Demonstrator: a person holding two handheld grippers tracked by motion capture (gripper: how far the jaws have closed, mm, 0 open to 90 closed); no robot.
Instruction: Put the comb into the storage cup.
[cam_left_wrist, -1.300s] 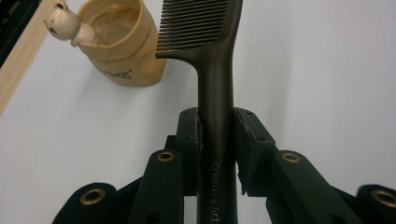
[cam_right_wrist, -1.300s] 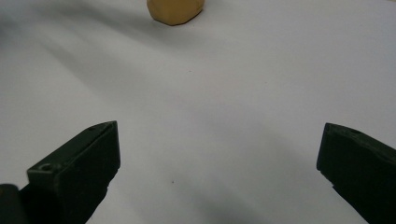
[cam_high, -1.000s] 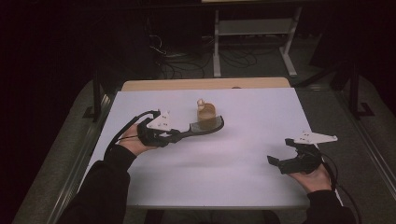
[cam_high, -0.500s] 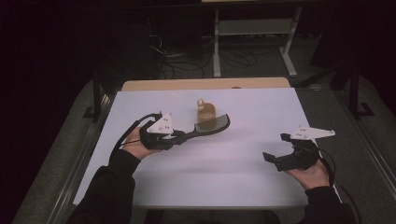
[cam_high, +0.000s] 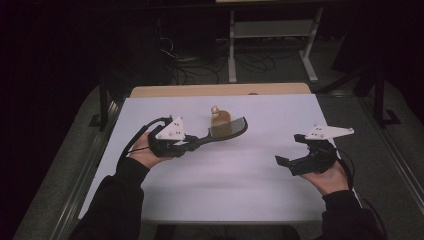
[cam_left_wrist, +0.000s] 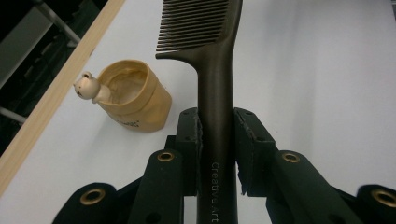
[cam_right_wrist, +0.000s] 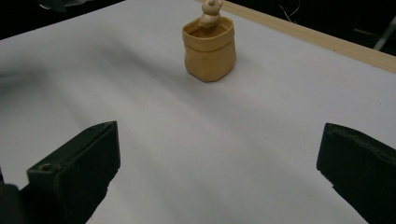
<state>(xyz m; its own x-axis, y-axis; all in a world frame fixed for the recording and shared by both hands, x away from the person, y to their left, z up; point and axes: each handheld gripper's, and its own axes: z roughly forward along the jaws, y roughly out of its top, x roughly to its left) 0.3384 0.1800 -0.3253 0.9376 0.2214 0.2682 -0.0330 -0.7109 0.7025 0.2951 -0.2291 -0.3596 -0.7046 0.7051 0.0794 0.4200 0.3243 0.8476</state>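
While the left gripper (cam_high: 200, 142) clamps the dark plastic comb (cam_left_wrist: 212, 70) beside the tan sack-shaped pot (cam_left_wrist: 135, 95) near the table's (cam_high: 240, 170) far edge, the right gripper (cam_high: 287, 150) stands apart, empty.

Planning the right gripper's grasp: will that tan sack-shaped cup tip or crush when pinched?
The tan cup looks soft-walled and crumpled, so it probably gives under a pinch. Its base seems broad, so tipping looks unlikely. It is probably light, so a push may slide it.

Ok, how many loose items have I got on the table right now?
2. The dark comb is clamped by its handle in the left gripper, held over the white table. The tan sack-shaped holder stands upright just beyond the comb's teeth.
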